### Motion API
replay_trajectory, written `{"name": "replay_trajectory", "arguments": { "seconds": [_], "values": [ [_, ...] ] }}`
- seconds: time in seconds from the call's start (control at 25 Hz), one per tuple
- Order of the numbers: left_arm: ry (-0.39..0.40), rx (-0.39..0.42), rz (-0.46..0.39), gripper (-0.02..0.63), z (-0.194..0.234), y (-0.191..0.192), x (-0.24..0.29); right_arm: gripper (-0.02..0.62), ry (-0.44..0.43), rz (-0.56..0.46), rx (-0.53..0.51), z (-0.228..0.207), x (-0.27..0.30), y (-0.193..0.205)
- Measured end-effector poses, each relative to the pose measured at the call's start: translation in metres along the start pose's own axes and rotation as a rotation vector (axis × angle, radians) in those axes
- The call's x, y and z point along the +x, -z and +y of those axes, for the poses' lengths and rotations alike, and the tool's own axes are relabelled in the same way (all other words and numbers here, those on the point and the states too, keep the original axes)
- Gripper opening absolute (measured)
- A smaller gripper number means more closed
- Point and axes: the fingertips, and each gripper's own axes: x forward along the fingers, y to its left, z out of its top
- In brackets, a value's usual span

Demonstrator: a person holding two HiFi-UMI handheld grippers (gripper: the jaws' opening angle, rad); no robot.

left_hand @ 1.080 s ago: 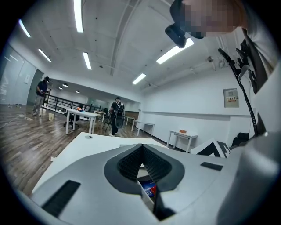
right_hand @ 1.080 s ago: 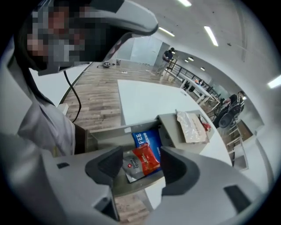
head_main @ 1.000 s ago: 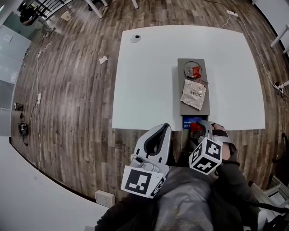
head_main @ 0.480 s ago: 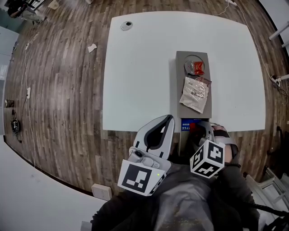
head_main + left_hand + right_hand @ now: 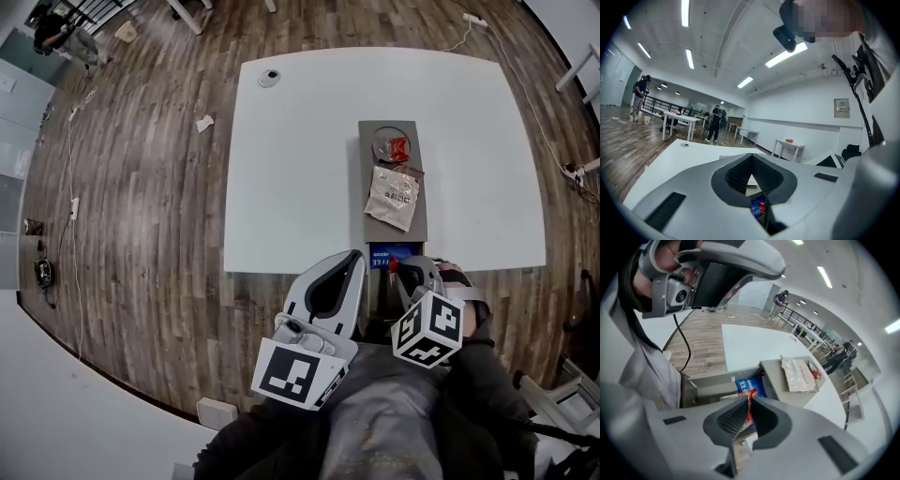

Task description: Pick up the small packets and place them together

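Right gripper view — right tongs point(image 5: 749, 399) just closing, pinched on a red packet point(image 5: 749, 408); left tongs point(image 5: 752, 157) together, empty.

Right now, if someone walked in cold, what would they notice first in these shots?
The right gripper, its jaws having just closed, pinches a small red packet over a grey box holding a blue packet at the table's near edge. Beyond it, on the big white table, a grey tray carries a crinkled beige packet and a red item in clear wrap.
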Motion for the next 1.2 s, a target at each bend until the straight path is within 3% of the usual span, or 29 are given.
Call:
{"name": "replay_trajectory", "arguments": {
  "seconds": [0.28, 0.44, 0.72, 1.2],
  "values": [
    [0.021, 0.062, -0.063, 0.003, -0.04, -0.026, -0.02, 0.03, 0.079, -0.102, 0.005, -0.001, -0.047, -0.015],
    [0.038, 0.066, -0.047, 0.003, -0.049, -0.022, -0.024, 0.031, 0.084, -0.111, 0.022, 0.004, -0.051, -0.01],
    [0.03, 0.09, -0.046, 0.003, -0.036, -0.035, -0.012, 0.031, 0.121, -0.16, 0.05, -0.018, -0.061, -0.027],
    [0.024, 0.088, -0.027, 0.003, 0.011, -0.057, 0.04, 0.031, 0.198, -0.186, 0.085, -0.108, -0.049, -0.057]
  ]
}}
